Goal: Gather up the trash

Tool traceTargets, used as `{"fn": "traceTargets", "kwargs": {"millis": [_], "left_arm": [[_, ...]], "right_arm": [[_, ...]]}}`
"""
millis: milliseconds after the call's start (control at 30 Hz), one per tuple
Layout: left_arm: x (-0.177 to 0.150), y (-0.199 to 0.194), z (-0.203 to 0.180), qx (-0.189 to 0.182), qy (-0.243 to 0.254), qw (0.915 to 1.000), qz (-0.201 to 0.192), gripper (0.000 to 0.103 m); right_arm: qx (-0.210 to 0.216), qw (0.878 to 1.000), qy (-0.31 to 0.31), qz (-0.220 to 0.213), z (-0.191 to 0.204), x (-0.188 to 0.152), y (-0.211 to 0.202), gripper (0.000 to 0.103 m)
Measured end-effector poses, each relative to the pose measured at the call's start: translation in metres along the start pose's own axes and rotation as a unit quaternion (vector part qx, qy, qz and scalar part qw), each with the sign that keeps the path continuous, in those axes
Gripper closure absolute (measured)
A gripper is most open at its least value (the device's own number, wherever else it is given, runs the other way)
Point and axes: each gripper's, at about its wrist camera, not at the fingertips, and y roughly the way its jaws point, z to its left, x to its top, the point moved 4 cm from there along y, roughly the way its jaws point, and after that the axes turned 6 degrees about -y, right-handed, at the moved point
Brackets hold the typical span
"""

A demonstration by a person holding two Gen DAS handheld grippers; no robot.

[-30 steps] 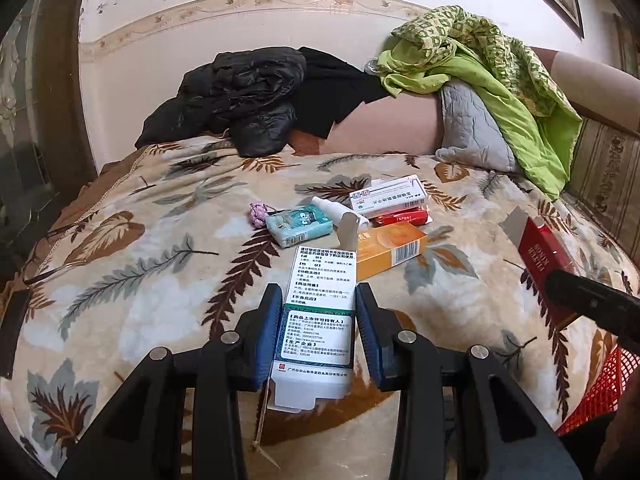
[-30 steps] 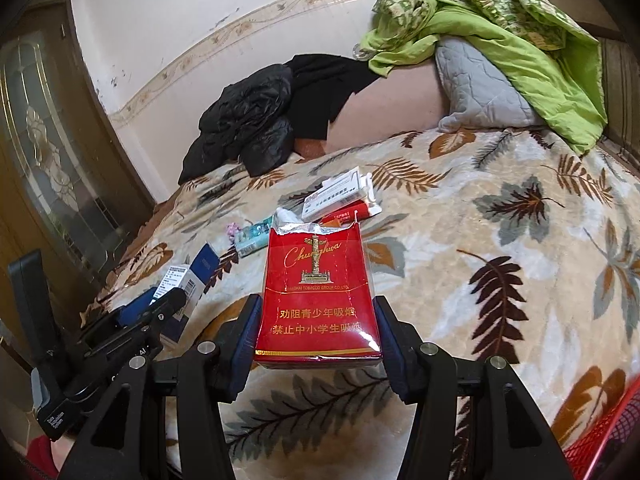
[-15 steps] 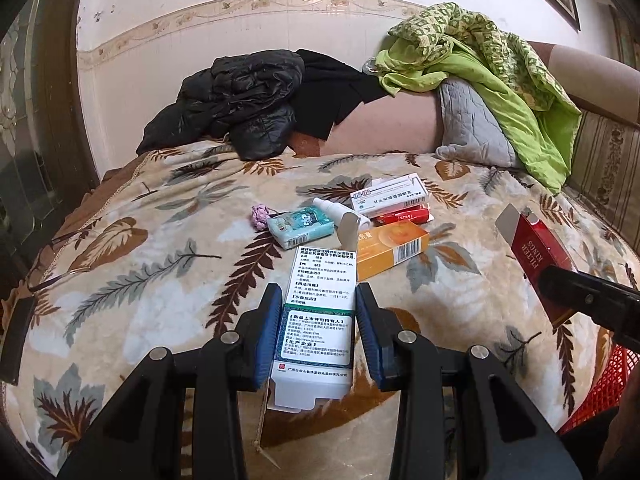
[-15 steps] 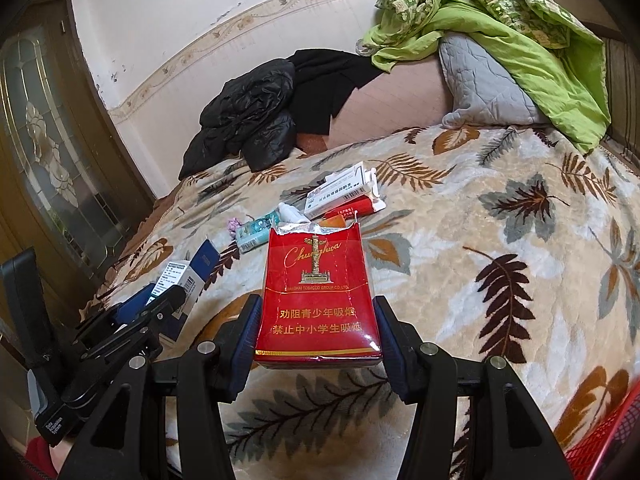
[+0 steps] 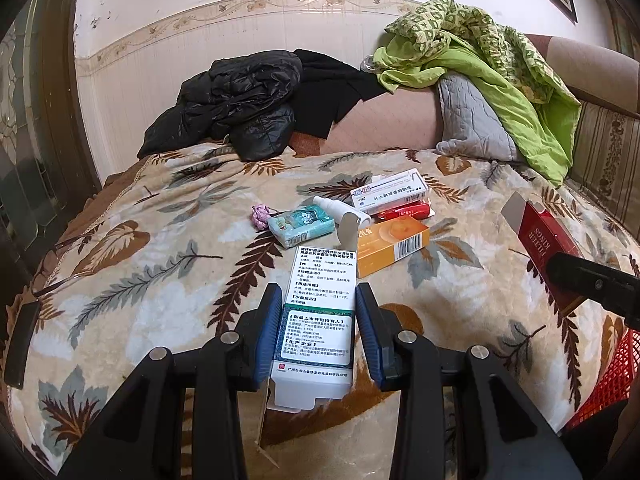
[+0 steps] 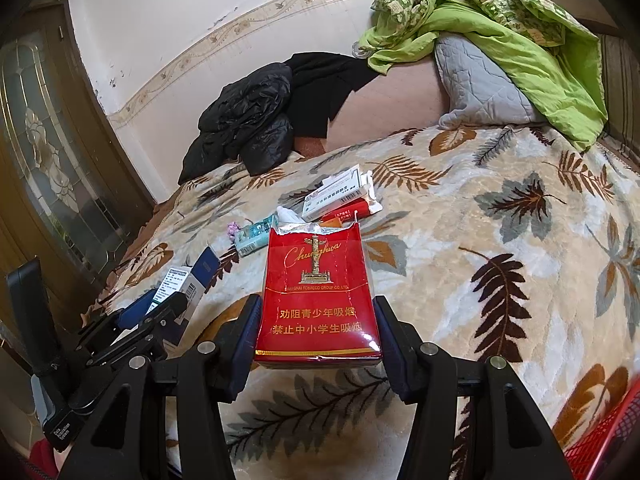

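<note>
Boxes (image 5: 390, 200) and a tissue pack (image 5: 300, 222) crowd mid-frame; black coats (image 5: 240, 108) block the top centre; blanket (image 5: 120, 280) at lower left lies open.

home, prob bedroom | bed w/ leaf blanket (image 5: 168, 280) | pillow (image 5: 468, 120) | jacket (image 5: 240, 100)

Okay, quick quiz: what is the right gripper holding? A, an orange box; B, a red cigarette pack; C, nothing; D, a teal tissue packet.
B: in the right wrist view the right gripper is clamped on both sides of the red cigarette pack, held above the blanket.
</note>
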Motion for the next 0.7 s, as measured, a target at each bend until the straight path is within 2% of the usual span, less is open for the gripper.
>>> {"fn": "traceTargets", "kwargs": {"millis": [700], "left_arm": [[-0.0005,-0.0008,-0.0034,0.002,0.001,1.0,-0.001,0.066]], "right_arm": [[0.0,1.0,0.001,-0.001,-0.001,0.0002,-0.0012,0.044]]}}
